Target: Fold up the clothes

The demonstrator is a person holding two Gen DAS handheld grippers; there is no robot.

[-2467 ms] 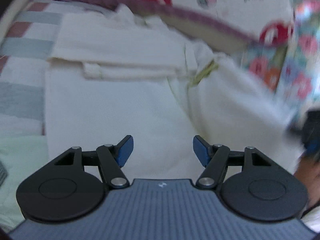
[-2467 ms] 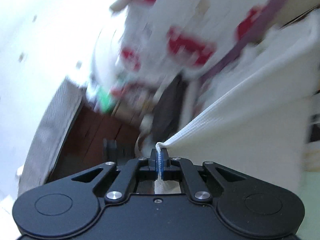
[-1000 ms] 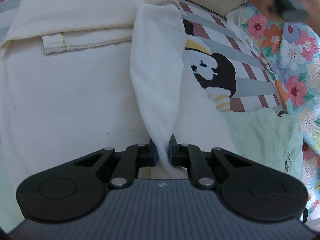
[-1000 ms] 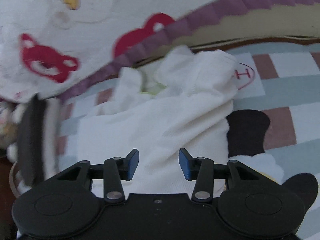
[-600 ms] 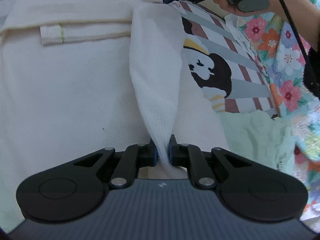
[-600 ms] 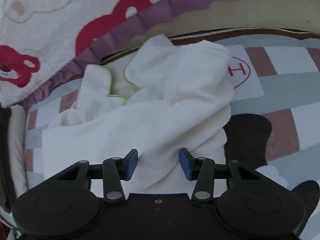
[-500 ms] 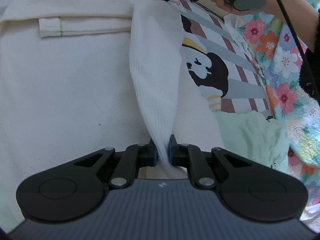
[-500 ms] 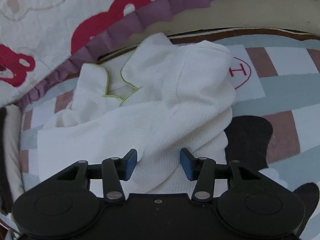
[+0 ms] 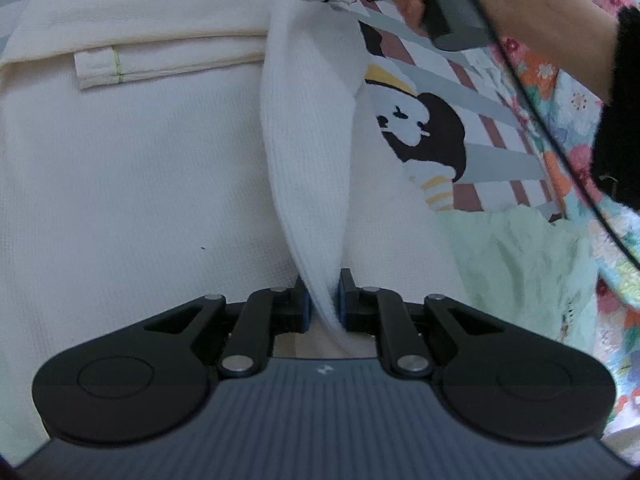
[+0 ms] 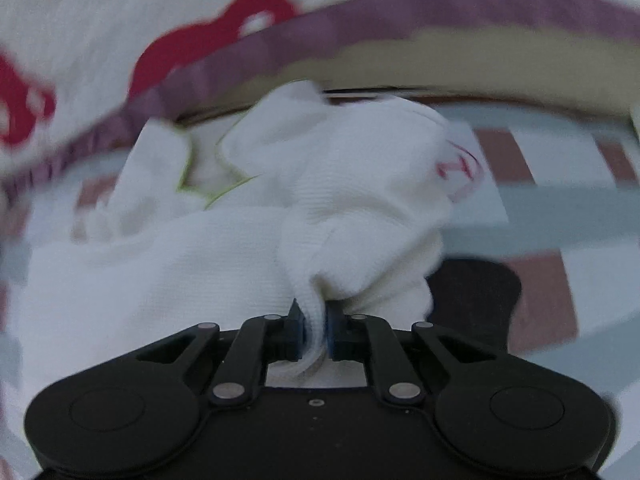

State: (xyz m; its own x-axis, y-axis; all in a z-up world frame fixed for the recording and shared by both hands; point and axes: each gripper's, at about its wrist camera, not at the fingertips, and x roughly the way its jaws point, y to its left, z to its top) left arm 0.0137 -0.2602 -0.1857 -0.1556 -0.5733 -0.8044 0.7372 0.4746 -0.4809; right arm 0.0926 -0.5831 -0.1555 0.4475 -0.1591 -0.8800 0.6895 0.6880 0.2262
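White waffle-knit garment (image 9: 132, 184) lies on the bed; right gripper (image 10: 316, 336) has just closed, pinching its far edge, while left gripper (image 9: 322, 306) keeps pinching the near end, readying the fold.

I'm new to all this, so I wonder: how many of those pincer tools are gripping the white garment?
2. The left gripper pinches a fold of the white garment near the camera; the right gripper, closing just now, clamps its bunched far end.
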